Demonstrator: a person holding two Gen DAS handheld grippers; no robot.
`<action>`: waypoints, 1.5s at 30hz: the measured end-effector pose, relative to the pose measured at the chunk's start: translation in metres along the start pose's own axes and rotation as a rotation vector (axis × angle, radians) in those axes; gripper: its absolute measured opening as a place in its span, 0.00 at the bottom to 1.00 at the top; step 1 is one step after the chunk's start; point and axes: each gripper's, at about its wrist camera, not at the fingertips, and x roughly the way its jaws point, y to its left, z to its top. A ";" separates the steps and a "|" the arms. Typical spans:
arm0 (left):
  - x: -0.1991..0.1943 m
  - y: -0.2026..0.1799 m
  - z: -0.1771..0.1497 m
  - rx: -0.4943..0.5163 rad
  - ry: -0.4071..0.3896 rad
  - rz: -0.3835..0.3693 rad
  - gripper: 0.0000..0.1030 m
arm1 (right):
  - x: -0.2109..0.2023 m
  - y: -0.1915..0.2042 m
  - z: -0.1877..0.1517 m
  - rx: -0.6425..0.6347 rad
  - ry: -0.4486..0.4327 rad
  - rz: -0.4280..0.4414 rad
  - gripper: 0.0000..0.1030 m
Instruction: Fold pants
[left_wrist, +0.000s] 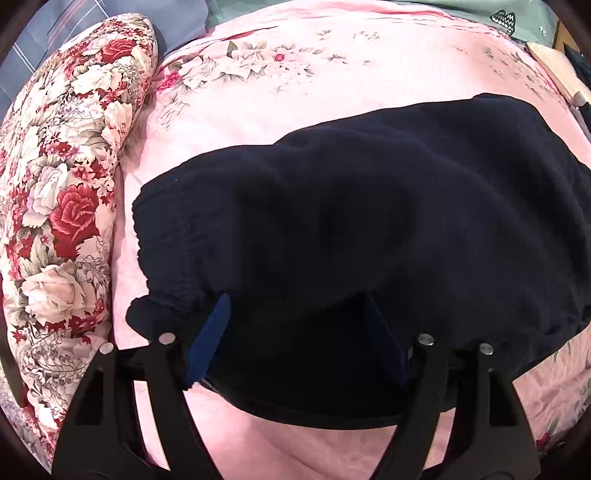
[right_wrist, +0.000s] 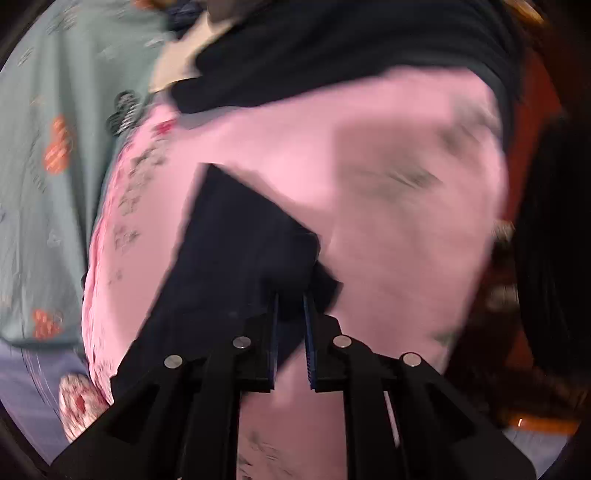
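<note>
Navy fabric, thick and knitted-looking: the pants (left_wrist: 351, 229) lay in a broad dark heap on the pink floral bedsheet (left_wrist: 258, 122).

Nearest the pants' front edge in the left wrist view: left gripper (left_wrist: 299, 332), jaws spread wide, blue pads (left_wrist: 210, 332) straddling the gathered edge, cloth lying between them and draped over the tips. Not pinched, by the look of the wide gap. Pointed forward and somewhat downward across the heap.

Nearest in the right wrist view, badly blurred: right gripper (right_wrist: 290, 314), jaws narrow, closed on a dark strip of the pants (right_wrist: 236, 251), probably a leg end or a corner, running away up and to the left over the pink sheet (right_wrist: 388, 221). Which part exactly, impossible to tell through the blur.

Step in hand, as judged: a fold under way, one end carried by the right gripper toward the bulk of the pants. Next move would call for laying that end square over the heap, then closing the left gripper on its edge.

Left of the pants: a rose-patterned pillow (left_wrist: 66, 192). Beyond the pants: more pink sheet, then green bedding (left_wrist: 461, 14) at the far edge.
</note>
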 end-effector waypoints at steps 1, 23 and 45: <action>0.000 -0.001 0.000 0.002 0.000 0.007 0.75 | -0.007 -0.006 -0.001 0.023 -0.015 0.014 0.15; 0.003 -0.001 -0.004 -0.016 0.013 0.092 0.78 | 0.019 -0.018 0.006 0.056 0.031 0.183 0.13; -0.035 0.066 -0.022 -0.189 -0.086 0.292 0.81 | -0.007 0.147 -0.084 -0.642 0.129 0.253 0.40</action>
